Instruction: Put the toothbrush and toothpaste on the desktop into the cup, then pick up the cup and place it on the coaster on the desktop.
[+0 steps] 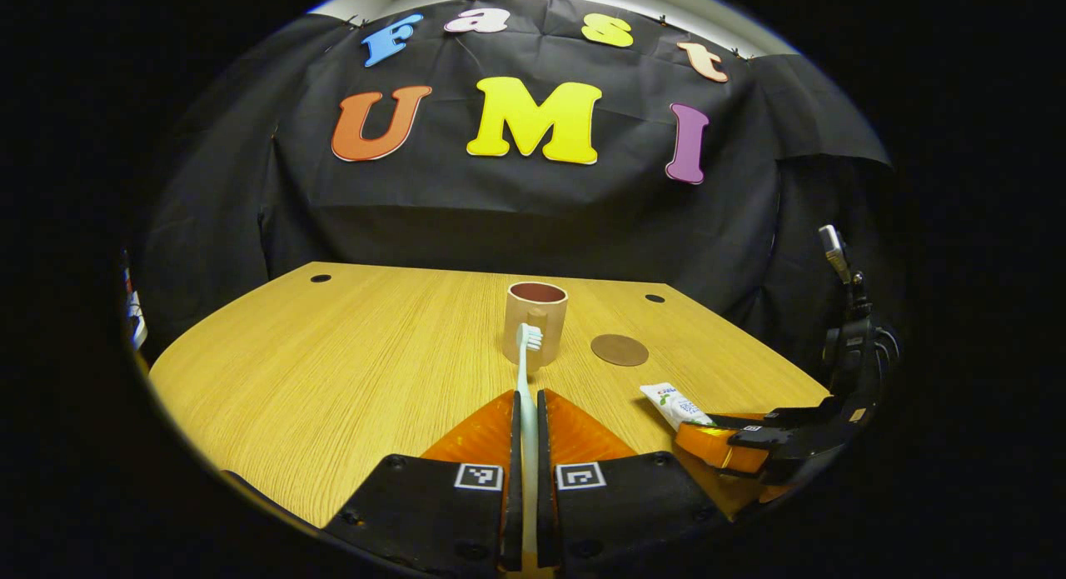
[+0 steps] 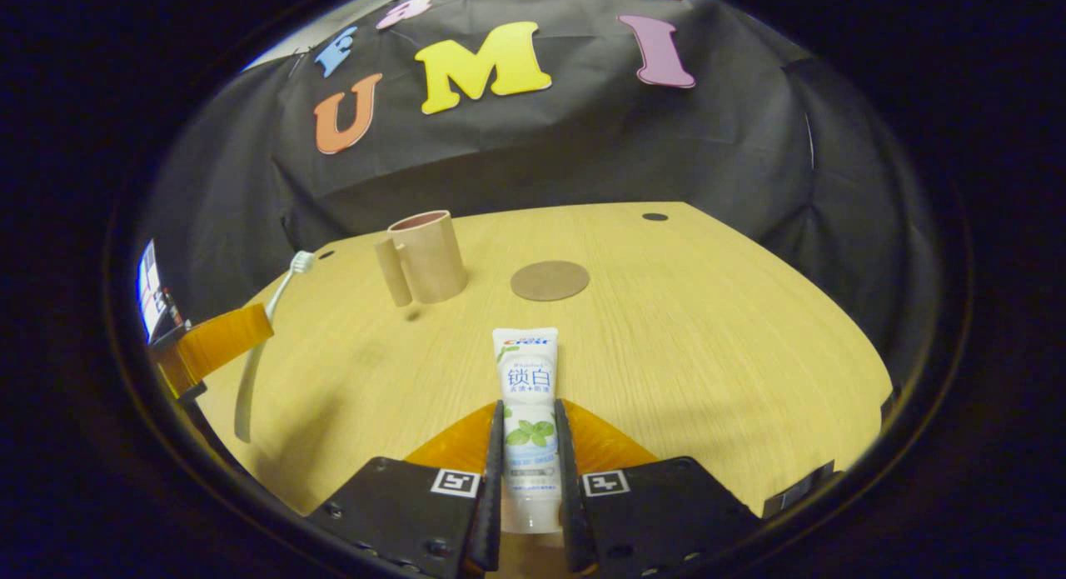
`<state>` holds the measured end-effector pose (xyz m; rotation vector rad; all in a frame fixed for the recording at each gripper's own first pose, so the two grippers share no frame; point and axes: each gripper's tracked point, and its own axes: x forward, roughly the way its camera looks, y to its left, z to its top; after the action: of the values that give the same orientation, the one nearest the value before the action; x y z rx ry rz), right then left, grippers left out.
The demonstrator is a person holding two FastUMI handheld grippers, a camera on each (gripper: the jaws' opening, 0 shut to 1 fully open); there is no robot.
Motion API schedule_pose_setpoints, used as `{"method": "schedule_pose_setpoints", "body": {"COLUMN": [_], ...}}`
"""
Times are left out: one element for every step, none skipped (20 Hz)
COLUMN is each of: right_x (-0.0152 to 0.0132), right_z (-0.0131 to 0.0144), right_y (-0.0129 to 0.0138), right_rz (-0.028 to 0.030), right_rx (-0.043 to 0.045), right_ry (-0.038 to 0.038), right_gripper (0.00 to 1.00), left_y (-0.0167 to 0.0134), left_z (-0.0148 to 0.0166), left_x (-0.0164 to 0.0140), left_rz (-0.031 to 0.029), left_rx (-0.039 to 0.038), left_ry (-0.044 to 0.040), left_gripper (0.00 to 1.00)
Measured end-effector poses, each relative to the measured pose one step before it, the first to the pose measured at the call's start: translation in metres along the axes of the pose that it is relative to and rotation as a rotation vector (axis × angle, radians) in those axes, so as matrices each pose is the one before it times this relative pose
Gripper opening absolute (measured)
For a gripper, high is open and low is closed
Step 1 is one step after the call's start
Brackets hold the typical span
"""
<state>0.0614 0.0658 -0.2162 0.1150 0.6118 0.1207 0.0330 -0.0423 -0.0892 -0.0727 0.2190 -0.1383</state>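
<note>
Your left gripper (image 1: 525, 404) is clamped on the toothbrush (image 1: 526, 371), right gripper (image 2: 529, 416) clamped on the toothpaste (image 2: 526, 404), w/ cup (image 2: 426, 256) far-left of coaster (image 2: 550, 280) on desktop (image 2: 708, 329).

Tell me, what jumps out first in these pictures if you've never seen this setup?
Each gripper already holds something: the left gripper clamps a white toothbrush pointing at the cup, and the right gripper pinches a toothpaste tube. Ahead on the wooden desktop stands a tan handled cup, upright, with a round brown coaster lying bare beside it.
</note>
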Motion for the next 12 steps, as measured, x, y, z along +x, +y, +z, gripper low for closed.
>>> {"method": "schedule_pose_setpoints", "body": {"right_x": [-0.00578, -0.00700, -0.00641, -0.00678, -0.00568, -0.00538, -0.00406, -0.00369, -0.00201, -0.00070, 0.00137, 0.00124], "right_z": [0.00615, 0.00876, 0.01052, 0.01070, 0.00935, 0.00928, 0.00865, 0.00971, 0.00666, 0.00845, 0.00625, 0.00823], "right_y": [-0.00030, 0.00037, 0.00064, 0.00122, 0.00059, -0.00018, 0.00027, 0.00187, -0.00029, -0.00001, 0.00098, -0.00136], "right_rz": [0.00482, 0.00577, 0.00607, 0.00664, 0.00459, 0.00149, 0.00614, 0.01138, 0.00550, 0.00662, 0.00987, 0.00314], "right_rx": [0.00402, -0.00159, 0.00500, 0.00299, -0.00207, -0.00298, 0.00297, 0.00071, -0.00022, 0.00164, -0.00378, 0.00096], "right_ry": [-0.02541, -0.03110, -0.04040, -0.03788, -0.03879, -0.02917, -0.02990, -0.02341, -0.01526, -0.01388, -0.00791, -0.01041], "right_gripper": [0.30, 0.32, 0.30, 0.30, 0.30, 0.30, 0.30, 0.27, 0.30, 0.30, 0.30, 0.30], "left_y": [-0.00010, -0.00118, -0.00220, -0.00269, -0.00144, -0.00042, 0.00026, -0.00027, 0.00086, -0.00036, 0.00110, 0.00141], "left_z": [0.00701, 0.00853, 0.01029, 0.01120, 0.01073, 0.01031, 0.00961, 0.01048, 0.01161, 0.01015, 0.01210, 0.00954], "left_x": [0.00124, 0.00254, 0.00419, 0.00672, 0.00693, 0.00818, 0.01046, 0.01061, 0.01212, 0.00981, 0.01283, 0.01119], "left_rz": [-0.00241, -0.00667, -0.00837, -0.01495, -0.01629, -0.00751, -0.00700, -0.00650, -0.00492, -0.00247, 0.00659, 0.00786], "left_rx": [-0.00175, -0.00552, 0.00136, 0.00592, 0.00487, -0.00010, 0.00103, -0.00181, -0.00391, -0.00027, 0.00850, 0.00520], "left_ry": [-0.01073, -0.01475, -0.01806, -0.01805, -0.01984, -0.01782, -0.01562, -0.01262, -0.01996, -0.01498, -0.01830, -0.01941], "left_gripper": [0.10, 0.10, 0.09, 0.09, 0.09, 0.09, 0.09, 0.10, 0.09, 0.09, 0.09, 0.09]}}
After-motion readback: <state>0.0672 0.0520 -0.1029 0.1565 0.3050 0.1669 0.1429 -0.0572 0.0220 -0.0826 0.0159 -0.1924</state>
